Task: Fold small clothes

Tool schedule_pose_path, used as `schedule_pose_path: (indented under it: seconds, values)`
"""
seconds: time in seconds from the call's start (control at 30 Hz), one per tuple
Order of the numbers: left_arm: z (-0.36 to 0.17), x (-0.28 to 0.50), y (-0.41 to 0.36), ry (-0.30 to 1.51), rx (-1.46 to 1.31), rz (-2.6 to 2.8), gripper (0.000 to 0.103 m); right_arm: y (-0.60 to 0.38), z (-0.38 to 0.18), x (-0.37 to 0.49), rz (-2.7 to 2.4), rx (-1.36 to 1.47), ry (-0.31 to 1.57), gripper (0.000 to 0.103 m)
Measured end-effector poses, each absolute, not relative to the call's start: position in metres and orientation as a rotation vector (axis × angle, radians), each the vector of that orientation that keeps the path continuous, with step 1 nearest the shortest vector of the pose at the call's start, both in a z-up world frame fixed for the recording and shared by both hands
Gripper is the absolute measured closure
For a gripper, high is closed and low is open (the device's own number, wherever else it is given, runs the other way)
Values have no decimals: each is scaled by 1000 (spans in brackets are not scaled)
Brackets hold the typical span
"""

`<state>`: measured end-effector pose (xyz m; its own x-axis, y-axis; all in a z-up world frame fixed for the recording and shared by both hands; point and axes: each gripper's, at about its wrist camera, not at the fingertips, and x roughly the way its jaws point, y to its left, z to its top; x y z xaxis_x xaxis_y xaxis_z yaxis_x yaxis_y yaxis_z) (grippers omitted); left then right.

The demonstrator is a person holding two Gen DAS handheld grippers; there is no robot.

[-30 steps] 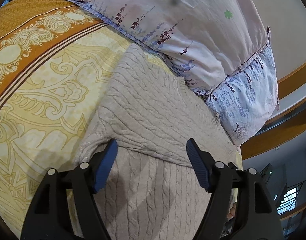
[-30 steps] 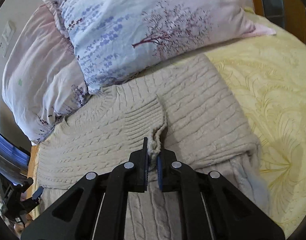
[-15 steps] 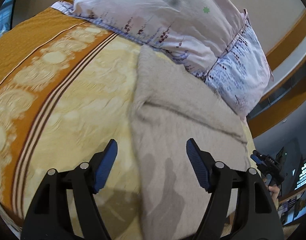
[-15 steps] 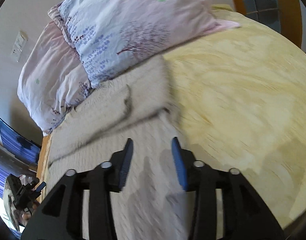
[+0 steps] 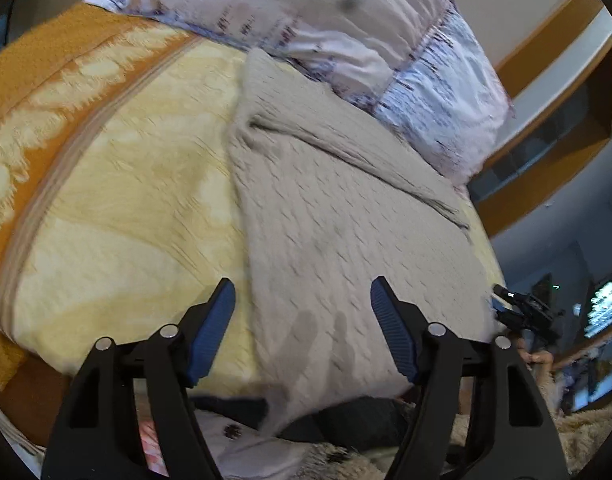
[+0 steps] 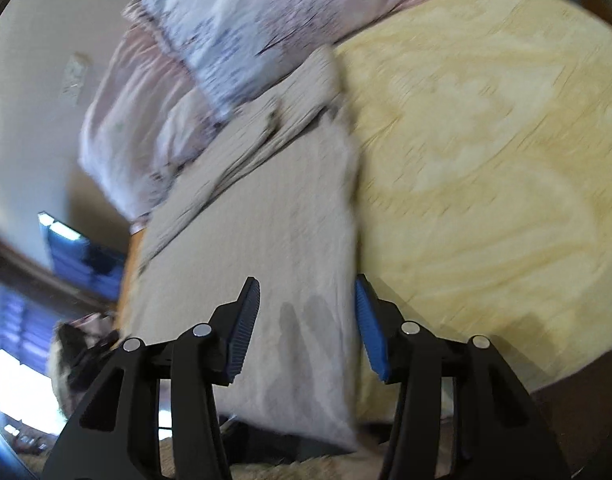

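Note:
A beige cable-knit sweater (image 5: 330,216) lies flat on the yellow bedspread, its sleeves folded across the upper part and its hem hanging over the near bed edge. My left gripper (image 5: 301,320) is open and empty, above the sweater's lower left part. In the right wrist view the sweater (image 6: 273,224) shows with a folded sleeve (image 6: 265,128) near the pillows. My right gripper (image 6: 306,320) is open and empty, above the sweater's lower right edge. Both views are blurred.
Two floral pillows (image 5: 346,24) lie behind the sweater, also in the right wrist view (image 6: 233,32). The yellow bedspread (image 6: 486,160) has an orange patterned border (image 5: 33,80) at the left. A fluffy rug (image 5: 578,432) lies below the bed edge. The right gripper (image 5: 522,312) shows at the far right.
My right gripper has let go of the sleeve cuff and opened. Both grippers have pulled back toward the near bed edge, over the sweater's hem.

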<state>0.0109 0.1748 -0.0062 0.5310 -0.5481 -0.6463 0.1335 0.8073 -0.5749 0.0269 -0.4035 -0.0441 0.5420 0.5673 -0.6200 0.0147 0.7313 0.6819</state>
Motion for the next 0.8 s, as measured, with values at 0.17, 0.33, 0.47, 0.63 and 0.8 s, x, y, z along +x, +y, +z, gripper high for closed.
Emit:
schedule_pose_path:
  seconds: [0.17, 0.33, 0.47, 0.63, 0.8]
  values:
    - [-11, -12, 165, 937, -524, -495, 50, -395, -50, 7, 484, 728, 973, 58]
    - [-17, -30, 166, 937, -567, -558, 58, -395, -50, -12, 554, 728, 984, 58]
    - [-25, -38, 164, 965, -588, -604, 62, -393, -50, -26, 592, 701, 995, 59]
    - [-36, -42, 153, 1008, -562, -637, 65, -382, -61, -30, 569, 626, 1079, 59]
    - [-40, -39, 149, 1023, -564, -658, 72, -371, -72, -26, 591, 605, 1107, 75]
